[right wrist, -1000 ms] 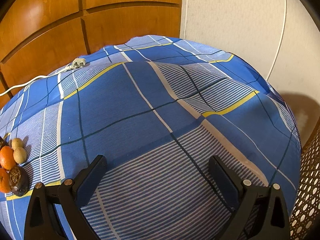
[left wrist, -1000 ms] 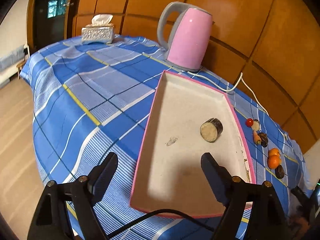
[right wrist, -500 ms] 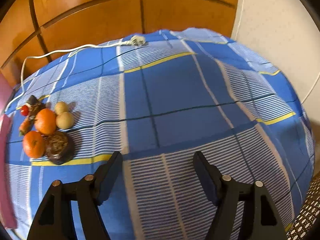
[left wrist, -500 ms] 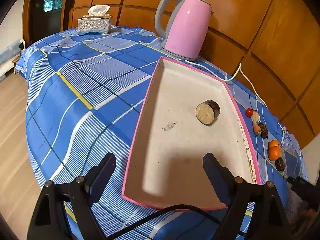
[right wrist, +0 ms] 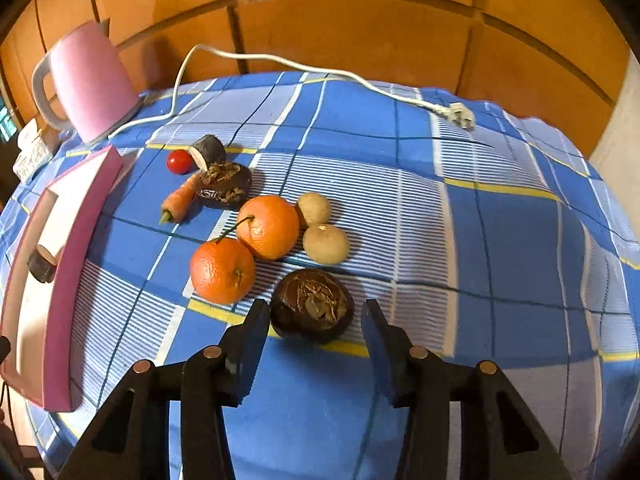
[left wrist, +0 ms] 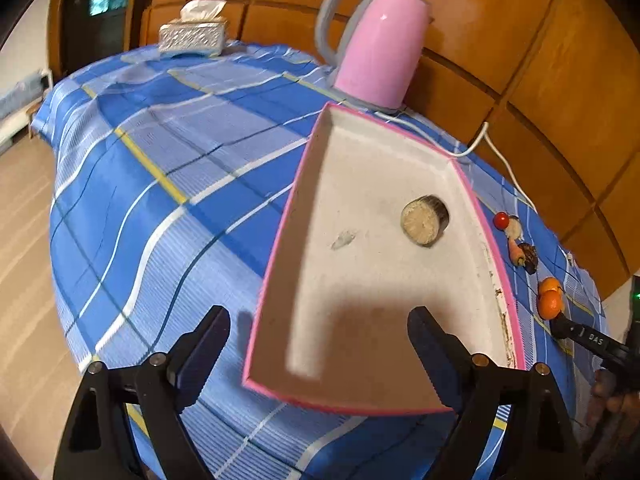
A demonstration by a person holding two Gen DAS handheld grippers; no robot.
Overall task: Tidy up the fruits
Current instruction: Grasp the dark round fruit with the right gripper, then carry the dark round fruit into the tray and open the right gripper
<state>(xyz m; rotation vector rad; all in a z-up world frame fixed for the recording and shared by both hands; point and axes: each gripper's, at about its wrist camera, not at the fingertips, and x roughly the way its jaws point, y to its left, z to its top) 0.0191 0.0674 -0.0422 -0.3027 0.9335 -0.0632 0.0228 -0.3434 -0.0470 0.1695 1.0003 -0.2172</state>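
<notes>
While its jaws close, right gripper (right wrist: 316, 326) straddles dark fruit (right wrist: 312, 306).

Left gripper (left wrist: 318, 334) and right gripper (right wrist: 316, 330): black, 2 tapered fingers, round metal screws.

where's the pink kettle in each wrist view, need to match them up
Left wrist: the pink kettle stands top centre, just beyond the tray's far end.
Right wrist: the kettle is at the upper left, behind the tray.
Shared landmark: its white cord trailing across the blue cloth.
</notes>
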